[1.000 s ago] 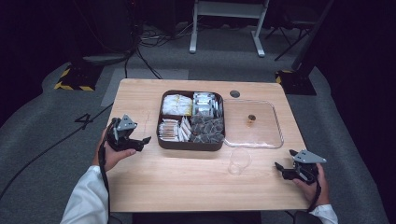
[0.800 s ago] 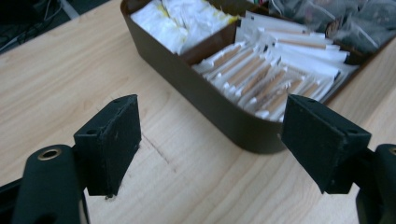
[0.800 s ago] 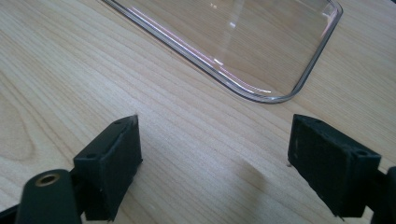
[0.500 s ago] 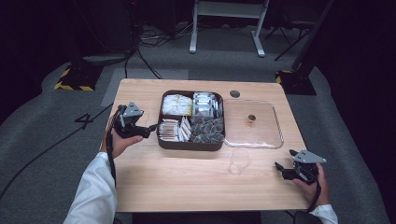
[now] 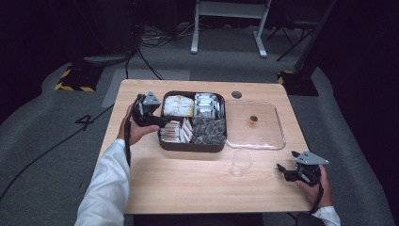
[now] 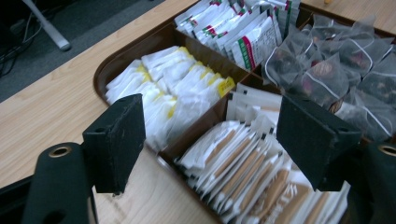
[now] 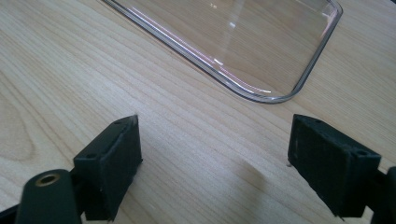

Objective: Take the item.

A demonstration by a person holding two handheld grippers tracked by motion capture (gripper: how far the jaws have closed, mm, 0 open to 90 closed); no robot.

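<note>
The left hand-held gripper [image 5: 157, 121] hovers at the left edge of the dark brown compartment tray [image 5: 188, 147], its jaws spread wide with nothing between them. In the left gripper view [image 6: 210, 140] the jaws frame the near-left compartment, packed with white and tan sachets [image 6: 243, 172] standing on edge. Behind it lies a compartment of white packets with yellow tabs [image 6: 173, 88]; to the side sit clear pyramid tea bags [image 6: 327, 70] of dark leaves, and farther back white packets with green and red print [image 6: 243, 28].

The right hand-held gripper [image 5: 285, 170] rests low near the right front corner of the wooden surface [image 5: 188, 188], jaws also wide apart and empty. The right gripper view [image 7: 215, 163] looks across bare wood grain to the rounded corner of a clear plastic lid [image 7: 261, 46] lying flat. In the high view this lid [image 5: 256, 127] lies just beside the tray's right side, with a small brown knob [image 5: 253, 119] at its middle. A clear glass cup [image 5: 241, 162] stands between the lid and the right hand-held gripper.
</note>
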